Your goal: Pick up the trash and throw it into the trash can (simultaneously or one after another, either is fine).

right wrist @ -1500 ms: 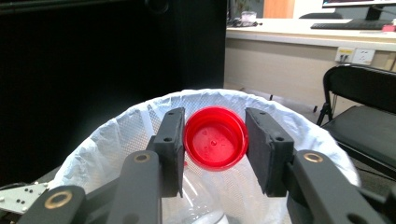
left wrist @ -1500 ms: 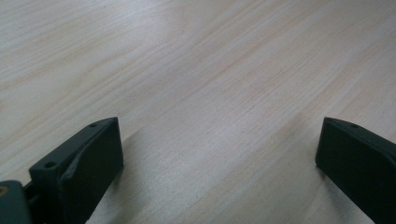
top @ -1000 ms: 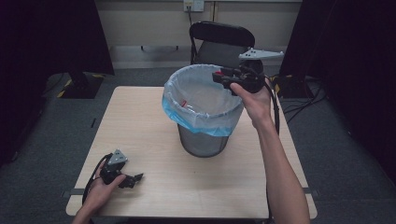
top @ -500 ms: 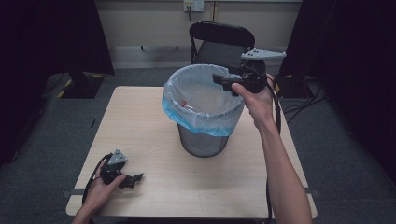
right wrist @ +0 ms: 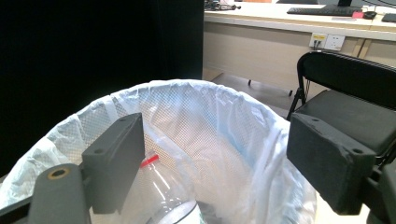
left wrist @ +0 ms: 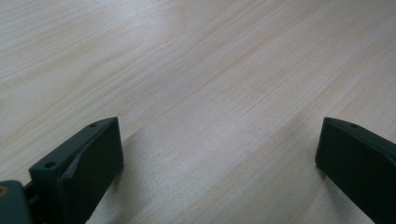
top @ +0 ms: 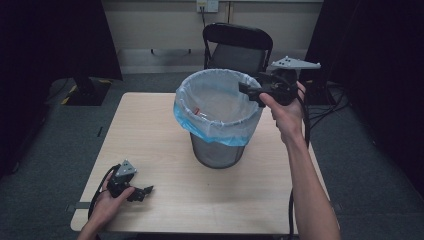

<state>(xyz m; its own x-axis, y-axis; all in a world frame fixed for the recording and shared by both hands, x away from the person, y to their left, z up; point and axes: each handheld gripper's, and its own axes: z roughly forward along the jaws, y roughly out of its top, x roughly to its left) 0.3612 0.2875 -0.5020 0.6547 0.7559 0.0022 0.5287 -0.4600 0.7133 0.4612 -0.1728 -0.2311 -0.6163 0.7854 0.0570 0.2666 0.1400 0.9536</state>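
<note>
Two grippers at work, well apart. Right gripper (top: 248, 90) hangs at the far right rim of the bin (top: 218, 150), jaws wide with nothing between them; they have just been opening. Its own view looks between the spread jaws straight into the white liner bag (right wrist: 224, 126).

Task's thing, a clear plastic bottle with a red band (right wrist: 161, 179), lies down inside the bin, below and ahead of the right jaws. From the high view it shows as a pale shape with a red mark (top: 198, 112) against the left inner wall. Long axis hard to call through the plastic; it seems to run slantwise along the bag's slope.

Left gripper (top: 145, 191) rests at the near left corner of the table (top: 150, 125), jaws wide over bare wood, far from the bin. Right hand is clearly the nearer one.

Against the earlier high-view frames: right gripper sat farther over the bin's mouth; now it stands back at the rim edge, toward the chair (top: 239, 47). Left hand looks unmoved. My reading: the drop is done, and the right hand is free to pull back.
</note>
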